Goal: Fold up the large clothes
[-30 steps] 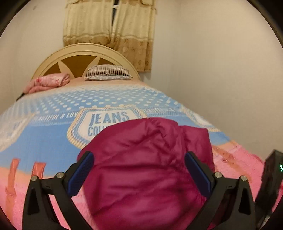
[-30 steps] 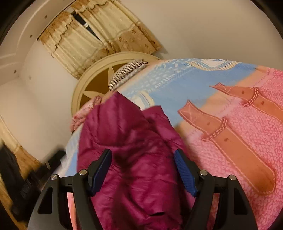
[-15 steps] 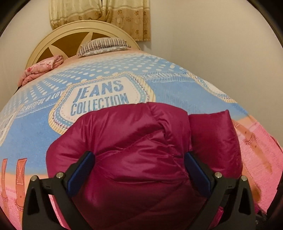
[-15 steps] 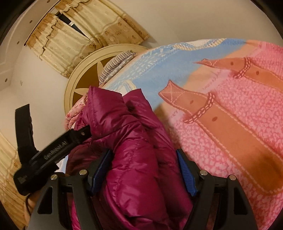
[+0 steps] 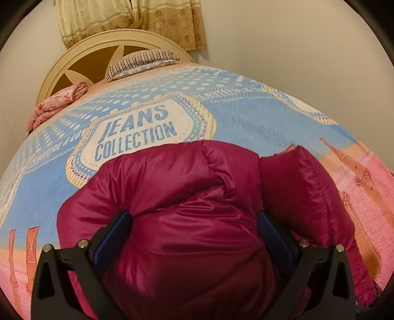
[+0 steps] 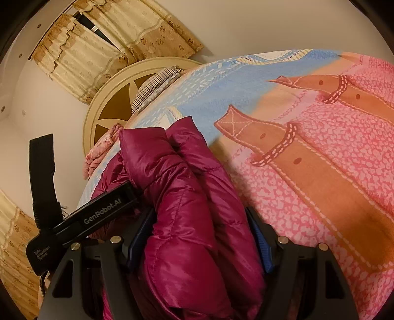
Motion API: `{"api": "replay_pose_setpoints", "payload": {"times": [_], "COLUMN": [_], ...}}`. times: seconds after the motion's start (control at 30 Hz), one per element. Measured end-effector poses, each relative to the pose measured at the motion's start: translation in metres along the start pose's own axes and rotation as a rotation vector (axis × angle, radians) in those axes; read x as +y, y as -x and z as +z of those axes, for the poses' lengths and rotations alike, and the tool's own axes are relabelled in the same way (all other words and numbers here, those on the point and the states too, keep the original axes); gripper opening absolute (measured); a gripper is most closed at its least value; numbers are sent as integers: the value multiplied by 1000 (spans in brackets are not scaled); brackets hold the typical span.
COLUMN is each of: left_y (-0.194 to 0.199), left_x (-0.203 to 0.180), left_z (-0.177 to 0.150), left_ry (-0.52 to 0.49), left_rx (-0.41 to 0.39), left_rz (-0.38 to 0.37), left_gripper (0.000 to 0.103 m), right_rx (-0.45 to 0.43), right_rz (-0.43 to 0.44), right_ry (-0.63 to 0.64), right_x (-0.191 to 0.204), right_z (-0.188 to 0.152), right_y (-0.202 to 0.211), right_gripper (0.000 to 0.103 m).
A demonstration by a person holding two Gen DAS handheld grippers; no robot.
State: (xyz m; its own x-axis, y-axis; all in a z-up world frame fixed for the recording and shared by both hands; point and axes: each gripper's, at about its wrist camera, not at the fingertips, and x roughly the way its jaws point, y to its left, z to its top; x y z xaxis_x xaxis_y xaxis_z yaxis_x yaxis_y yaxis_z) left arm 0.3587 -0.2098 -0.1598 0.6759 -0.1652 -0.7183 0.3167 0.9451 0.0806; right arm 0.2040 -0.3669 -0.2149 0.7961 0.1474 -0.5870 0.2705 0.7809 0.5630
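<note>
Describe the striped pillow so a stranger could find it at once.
Start at the bed's rounded cream headboard under the curtains. The pillow leans against it at the bedspread's far end. Its dark stripes distinguish it from the pink floral bundle nearby.

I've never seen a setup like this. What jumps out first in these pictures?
A shiny magenta puffer jacket bulges in the foreground, bunched between the left tongs and, in the other view, the right tongs. It lies on a loud bedspread, blue with "JEANS COLLECTION" in the middle, pink at the near end. A striped pillow sits by the headboard.
</note>
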Motion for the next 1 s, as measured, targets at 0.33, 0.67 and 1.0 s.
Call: {"api": "replay_pose_setpoints", "payload": {"times": [0.33,0.67,1.0], "left_y": [-4,-9,-12], "left_x": [-1,-4,-6], "left_z": [-2,-2,-3], "left_ry": [2,1,-3], "left_rx": [15,24,34], "left_rz": [-8,-6,-2], "left_gripper": [103,103,103], "right_rx": [2,3,12], "right_rz": [-15,-23,-25], "right_ry": [10,16,24], "right_x": [4,5,8], "right_z": [0,0,0], "right_y": [-4,-6,-9], "right_gripper": [72,72,72]}}
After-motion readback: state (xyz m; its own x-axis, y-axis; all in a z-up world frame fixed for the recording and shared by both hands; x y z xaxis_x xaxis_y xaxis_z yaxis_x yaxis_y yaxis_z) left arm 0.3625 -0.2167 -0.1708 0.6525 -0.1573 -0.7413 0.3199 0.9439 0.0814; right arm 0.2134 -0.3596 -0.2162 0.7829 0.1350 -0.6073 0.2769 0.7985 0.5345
